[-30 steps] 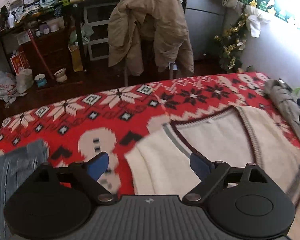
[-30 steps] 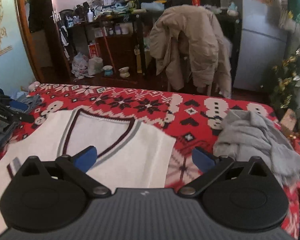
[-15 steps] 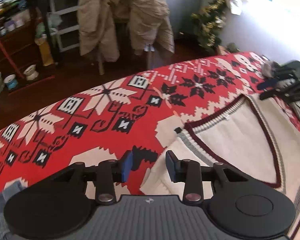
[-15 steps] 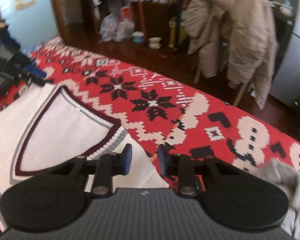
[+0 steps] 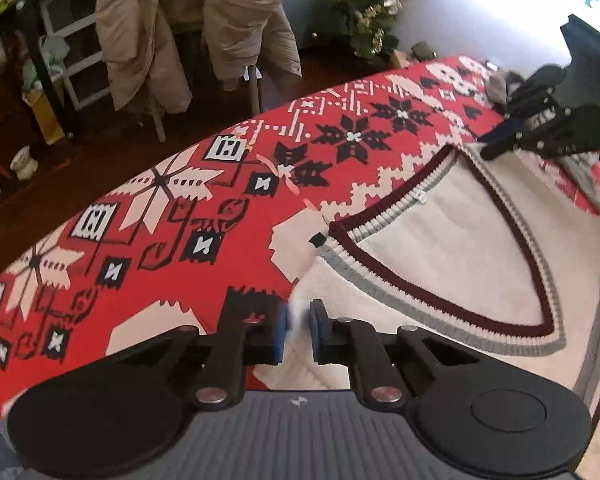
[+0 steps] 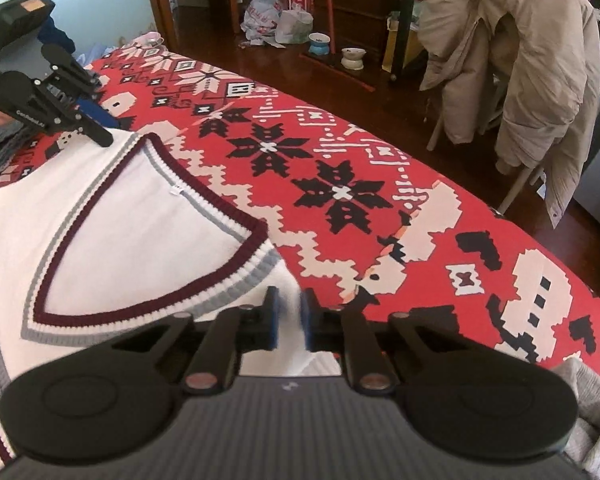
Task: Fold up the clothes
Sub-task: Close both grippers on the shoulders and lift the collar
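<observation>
The white vest lies flat, neck toward the far edge of the red patterned cloth, each shoulder pinched between narrowed jaws of the left gripper and right gripper, likely to lift both evenly for a fold.

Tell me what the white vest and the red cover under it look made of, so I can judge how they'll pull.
White vest: a soft knit, probably cotton or acrylic; ribbed maroon and grey trim at the V-neck, matte surface. Red cover: looks like a knit or woven blanket, since the snowflake pattern has blocky, stepped edges; the fibre is unclear. Each tool, left and right, pinches a shoulder.
</observation>
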The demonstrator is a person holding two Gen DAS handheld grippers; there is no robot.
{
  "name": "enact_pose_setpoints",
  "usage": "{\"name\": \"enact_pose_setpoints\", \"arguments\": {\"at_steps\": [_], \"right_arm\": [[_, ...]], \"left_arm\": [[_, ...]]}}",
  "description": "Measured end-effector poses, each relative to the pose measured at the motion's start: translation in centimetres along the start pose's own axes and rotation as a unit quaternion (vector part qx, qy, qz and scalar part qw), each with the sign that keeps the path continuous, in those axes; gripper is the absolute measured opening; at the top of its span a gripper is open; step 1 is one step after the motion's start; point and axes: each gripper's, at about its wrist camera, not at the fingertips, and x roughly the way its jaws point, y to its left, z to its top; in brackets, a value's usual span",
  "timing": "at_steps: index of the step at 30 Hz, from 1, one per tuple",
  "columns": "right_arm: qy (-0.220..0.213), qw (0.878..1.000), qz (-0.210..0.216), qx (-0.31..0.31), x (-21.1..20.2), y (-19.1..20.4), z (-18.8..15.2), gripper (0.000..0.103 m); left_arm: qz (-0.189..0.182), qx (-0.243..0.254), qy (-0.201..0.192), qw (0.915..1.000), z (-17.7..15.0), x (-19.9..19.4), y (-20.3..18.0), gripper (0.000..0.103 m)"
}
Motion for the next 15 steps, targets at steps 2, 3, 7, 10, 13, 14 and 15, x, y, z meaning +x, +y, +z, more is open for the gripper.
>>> {"name": "enact_pose_setpoints", "arguments": {"at_steps": [2,3,7,10,13,14,15], "right_arm": [[0.002,1.000,-0.013,-0.007,0.0,0.6,0.1,0.006],[0.004,1.000,-0.024,-0.012,0.1,1.1,0.1,0.006],[0.005,0.998,-0.059,-0.020,-0.5,2.5,0.5,0.002],[-0.012,0.997,-0.073,-0.016,-2.2,3.4,0.9,0.002],[-0.041,0.996,-0.079,-0.016,-5.2,4.7,1.1,0.002],[-0.047,0.995,-0.081,-0.017,-6.2,5.2,1.2,0.002],[-0.057,0.995,-0.085,-0.020,-7.5,5.9,1.1,0.002]], "left_arm": [[0.007,0.007,0.002,1.0000,0.2,-0.1,-0.4,0.008],[0.010,0.010,0.004,0.9999,0.3,-0.1,-0.6,0.005],[0.037,0.029,-0.010,0.9988,0.4,-1.3,-2.0,0.003],[0.058,0.031,-0.037,0.9971,0.3,-3.5,-2.8,0.003],[0.073,0.038,-0.063,0.9946,0.2,-6.5,-4.2,0.003],[0.073,0.044,-0.072,0.9938,0.0,-7.7,-4.8,0.003],[0.076,0.047,-0.084,0.9924,-0.4,-9.0,-5.4,0.003]]}}
